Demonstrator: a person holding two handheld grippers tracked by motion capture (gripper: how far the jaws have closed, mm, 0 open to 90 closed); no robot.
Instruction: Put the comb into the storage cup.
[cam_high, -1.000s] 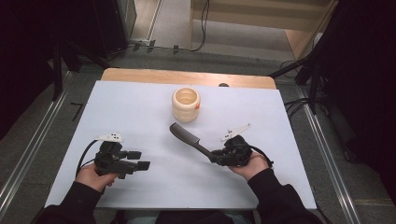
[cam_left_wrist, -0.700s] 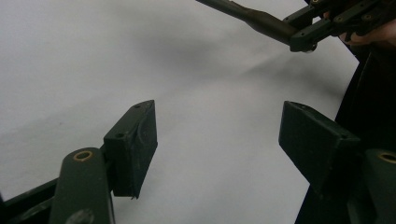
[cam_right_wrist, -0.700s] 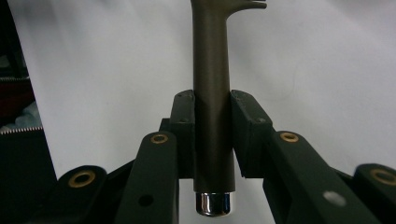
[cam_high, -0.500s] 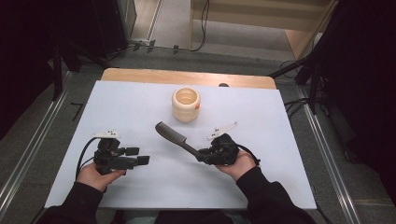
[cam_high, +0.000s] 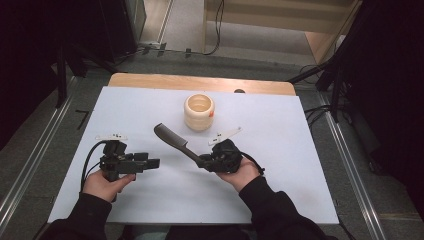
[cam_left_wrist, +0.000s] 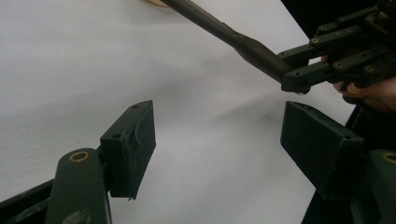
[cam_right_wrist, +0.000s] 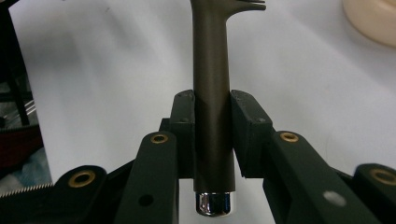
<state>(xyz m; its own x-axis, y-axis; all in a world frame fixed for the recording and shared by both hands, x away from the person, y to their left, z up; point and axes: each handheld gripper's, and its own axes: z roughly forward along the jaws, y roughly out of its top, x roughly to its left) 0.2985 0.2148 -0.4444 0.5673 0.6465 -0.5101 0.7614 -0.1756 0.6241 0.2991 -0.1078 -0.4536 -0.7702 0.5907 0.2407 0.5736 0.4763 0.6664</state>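
A dark brown comb (cam_high: 172, 139) with a long round handle is held above the white table sheet (cam_high: 300, 150), its toothed end pointing left and away. My right gripper (cam_high: 204, 161) is shut on the handle; in the right gripper view both pads clamp the handle (cam_right_wrist: 211, 60) just above its chrome end cap. My left gripper (cam_high: 155, 163) lies level at the left and points right toward the comb. Its jaws have just been opening and stand wide with nothing between them (cam_left_wrist: 217, 135). The comb handle (cam_left_wrist: 247, 46) and the right gripper (cam_left_wrist: 303, 70) hang just beyond its pads.
A cream ribbed cup (cam_high: 199, 112) stands upright behind the comb, mid-table. A wooden strip (cam_high: 200, 82) runs along the far edge of the sheet. Metal rails flank the table, and cables lie at the right.
My right hand has carried the comb leftward, closer to the left gripper. The left hand has stayed about where it was.
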